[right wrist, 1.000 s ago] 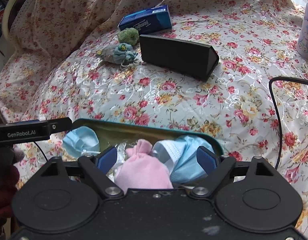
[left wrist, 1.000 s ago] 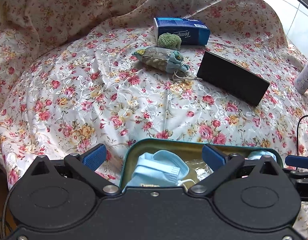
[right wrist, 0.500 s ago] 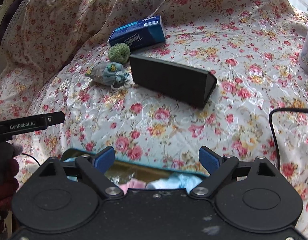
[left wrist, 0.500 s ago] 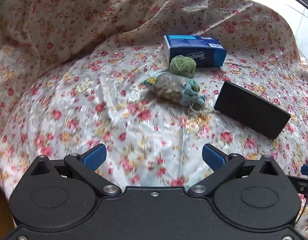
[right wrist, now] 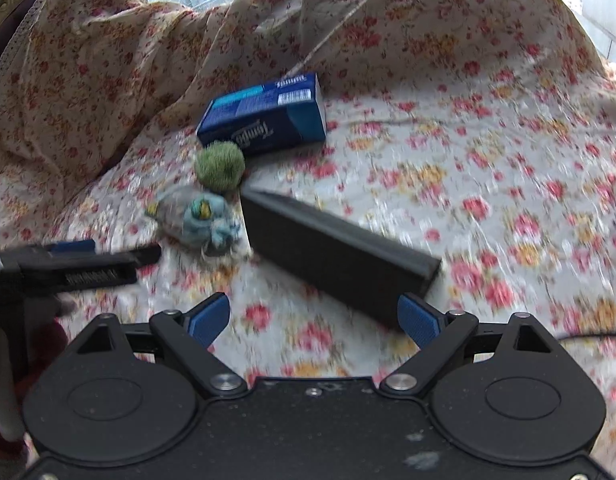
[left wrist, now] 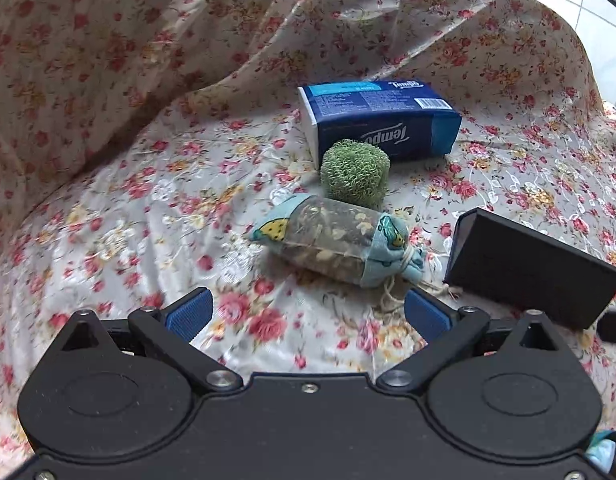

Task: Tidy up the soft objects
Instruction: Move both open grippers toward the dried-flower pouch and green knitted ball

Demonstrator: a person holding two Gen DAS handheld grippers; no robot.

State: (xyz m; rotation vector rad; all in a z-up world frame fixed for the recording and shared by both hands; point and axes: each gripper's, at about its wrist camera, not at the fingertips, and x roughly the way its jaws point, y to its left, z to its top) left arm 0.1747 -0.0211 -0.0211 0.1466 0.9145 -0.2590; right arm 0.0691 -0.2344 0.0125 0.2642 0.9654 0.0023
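Left gripper [left wrist: 305, 314]: fingers spread wide, blue pads apart at lower centre of the left wrist frame, nothing between them but floral cloth [left wrist: 119, 216]. It hovers just short of the sachet pouch [left wrist: 336, 242].

Sachet pouch — clear mesh middle with dried filling, blue printed fabric at both ends, drawstring tied at its right end. It lies on its side at centre frame; the string tail trails toward the right pad. In the right wrist frame the same pouch [right wrist: 195, 220] sits left of centre, blurred.

Green knitted ball [left wrist: 355, 172]: directly above the pouch in frame, near it; whether they touch cannot be told. It rests against the front of the blue tissue pack [left wrist: 382, 120], which sits upper centre with its printing upside down.

Black case [left wrist: 528, 266]: right of centre in the left wrist frame, close beside the pouch's tied end. In the right wrist frame it runs diagonally from centre to lower right.

Right gripper [right wrist: 314, 322]: fingers wide apart, empty, at lower centre; the near end of the black case lies close to the right pad. The left gripper's finger enters from the left edge of this frame, tip near the pouch — motion blur throughout.
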